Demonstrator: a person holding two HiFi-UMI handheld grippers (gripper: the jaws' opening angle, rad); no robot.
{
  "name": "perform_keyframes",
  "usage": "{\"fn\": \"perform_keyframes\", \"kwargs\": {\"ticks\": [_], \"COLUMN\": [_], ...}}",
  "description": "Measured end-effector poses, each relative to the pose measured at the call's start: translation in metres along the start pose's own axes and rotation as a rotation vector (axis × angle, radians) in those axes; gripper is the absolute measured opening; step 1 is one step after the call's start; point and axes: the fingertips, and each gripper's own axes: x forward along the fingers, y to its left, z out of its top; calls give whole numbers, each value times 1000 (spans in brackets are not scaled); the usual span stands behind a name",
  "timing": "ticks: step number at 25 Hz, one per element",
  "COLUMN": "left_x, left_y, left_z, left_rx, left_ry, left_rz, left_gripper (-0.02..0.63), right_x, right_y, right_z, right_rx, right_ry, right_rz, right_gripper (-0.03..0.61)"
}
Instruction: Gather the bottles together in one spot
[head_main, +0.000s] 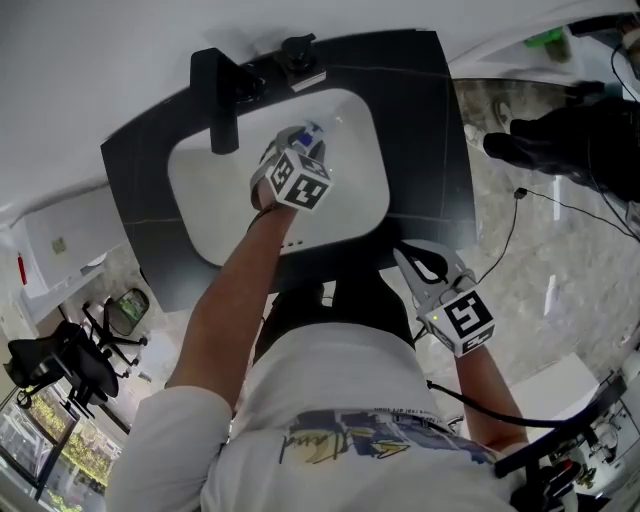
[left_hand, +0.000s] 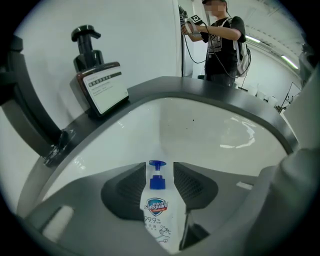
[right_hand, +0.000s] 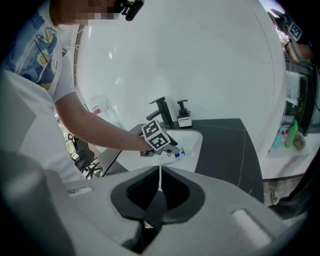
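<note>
White sink (head_main: 200, 205): left gripper (left_hand: 161, 175) clamps soap bottle (left_hand: 159, 212) (blue pump); right gripper (right_hand: 160, 179) clenched, empty.

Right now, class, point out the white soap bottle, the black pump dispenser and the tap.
white soap bottle (left_hand: 157, 206), left gripper view, on its label.
black pump dispenser (left_hand: 104, 90), left gripper view, on its white label.
tap (head_main: 215, 100), head view, on its black spout.

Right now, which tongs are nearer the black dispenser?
Left. Left tongs, gripping the soap bottle, hang over the basin near the dispenser; right tongs sit at the counter's front edge.
</note>
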Motion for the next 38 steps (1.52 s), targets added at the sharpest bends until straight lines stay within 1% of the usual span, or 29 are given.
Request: {"fn": "perform_keyframes", "kwargs": {"ticks": [2, 6, 9, 13, 17, 20, 24, 26, 31, 35, 36, 38], "left_x": [9, 27, 37, 46, 54, 59, 61, 61, 55, 42, 38, 27], "left_y": [0, -5, -3, -2, -4, -2, -2, -3, -7, -6, -5, -5], "left_z": [-2, -17, -23, -23, -26, -29, -31, -30, -25, -15, -11, -4], "left_rx": [16, 40, 42, 44, 47, 67, 91, 110, 123, 118, 116, 103], "left_ry": [36, 137, 186, 227, 268, 287, 307, 308, 266, 195, 171, 127], "left_rz": [-17, -62, -65, -74, -93, -77, -69, -66, -43, -4, 8, 20], "left_gripper": [181, 179, 178, 176, 170, 146, 140, 115, 106, 98, 77, 77], "right_x": [-1, -1, -2, -4, -6, -7, -8, -8, -8, -10, -10, -10], "right_y": [-7, -17, -22, -28, -33, -37, -40, -40, -39, -39, -38, -37], "right_z": [-1, -4, -4, -12, -12, -11, -18, -17, -11, -15, -14, -13], "right_rx": [8, 25, 31, 46, 51, 49, 53, 52, 38, 34, 31, 26], "right_ry": [-4, -11, -8, 10, 14, 14, 24, 24, 17, 11, 9, 8], "right_rz": [-5, -12, -10, -9, -7, -4, -9, -2, 8, 7, 7, 7], "right_gripper": [12, 12, 12, 12, 12, 12, 11, 11, 11, 11, 11, 9]}}
